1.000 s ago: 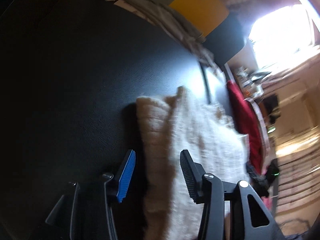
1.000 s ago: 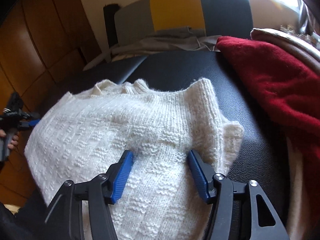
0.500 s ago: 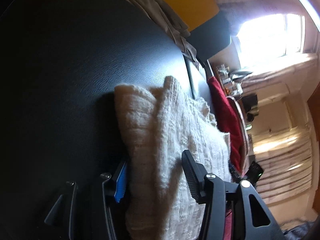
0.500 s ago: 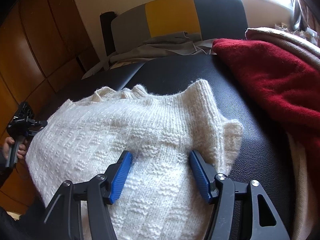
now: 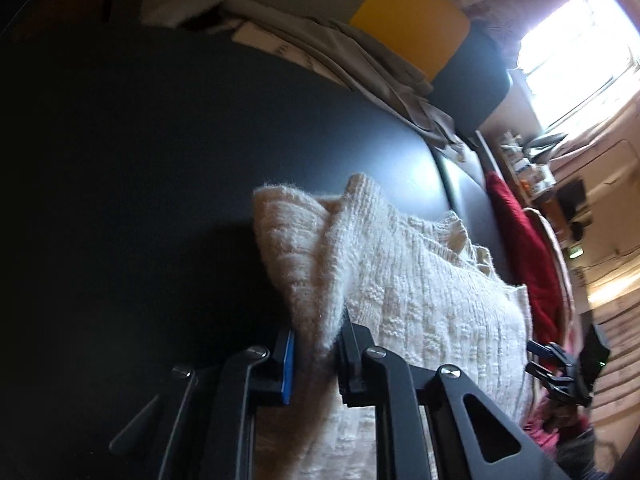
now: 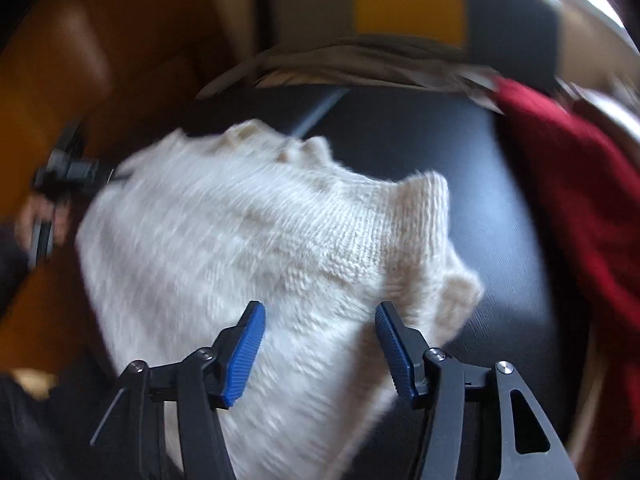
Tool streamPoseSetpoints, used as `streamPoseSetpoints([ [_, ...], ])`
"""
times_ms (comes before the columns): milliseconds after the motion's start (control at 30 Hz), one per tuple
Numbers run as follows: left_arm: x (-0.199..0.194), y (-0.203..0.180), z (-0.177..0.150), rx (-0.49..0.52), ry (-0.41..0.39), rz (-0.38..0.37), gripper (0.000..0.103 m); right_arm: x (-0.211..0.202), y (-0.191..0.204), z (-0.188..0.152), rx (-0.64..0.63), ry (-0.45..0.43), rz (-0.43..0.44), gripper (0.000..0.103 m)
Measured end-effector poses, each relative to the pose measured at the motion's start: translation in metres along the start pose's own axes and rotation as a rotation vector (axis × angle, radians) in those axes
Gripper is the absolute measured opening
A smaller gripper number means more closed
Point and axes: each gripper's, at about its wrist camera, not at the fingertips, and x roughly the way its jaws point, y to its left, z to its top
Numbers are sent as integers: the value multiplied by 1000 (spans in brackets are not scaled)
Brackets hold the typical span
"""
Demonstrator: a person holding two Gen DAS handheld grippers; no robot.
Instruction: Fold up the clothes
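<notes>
A folded cream knitted sweater (image 5: 404, 280) lies on a black leather surface (image 5: 160, 168). My left gripper (image 5: 316, 356) is shut on the sweater's near left edge, with a fold of knit pinched between its jaws. In the right wrist view the same sweater (image 6: 280, 240) is blurred by motion. My right gripper (image 6: 318, 344) is open, its blue pads on either side of the knit near the sweater's right end. The left gripper (image 6: 68, 172) shows at the far left of that view, and the right gripper (image 5: 560, 372) at the right of the left wrist view.
A red garment (image 6: 580, 184) lies on the black surface to the sweater's right. Grey cloth (image 5: 360, 64) is heaped at the back in front of a grey, yellow and black cushion (image 6: 408, 0). Orange-brown wood panels (image 6: 80, 60) stand at the left.
My left gripper has moved onto the sweater's edge and shut on it. My right gripper stays open over the sweater, and its view has shifted and blurred.
</notes>
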Motion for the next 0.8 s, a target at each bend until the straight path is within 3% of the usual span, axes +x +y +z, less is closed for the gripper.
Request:
streamPoseSetpoints([
  [100, -26, -4, 8, 23, -9, -5, 15, 6, 20, 10, -136, 53, 10, 41],
  [233, -57, -22, 7, 11, -27, -114, 15, 23, 27, 13, -238, 125, -28, 38],
  [333, -74, -45, -3, -10, -43, -234, 15, 27, 20, 12, -213, 128, -5, 39],
  [533, -81, -115, -29, -54, -32, -420, 15, 26, 8, -4, -107, 37, 26, 39],
  [633, -69, -154, -36, -69, -15, -437, 15, 23, 3, -13, -48, -14, 44, 40],
  [800, -33, -211, -39, -100, 19, -397, 15, 19, -3, -25, 37, -89, 74, 40],
])
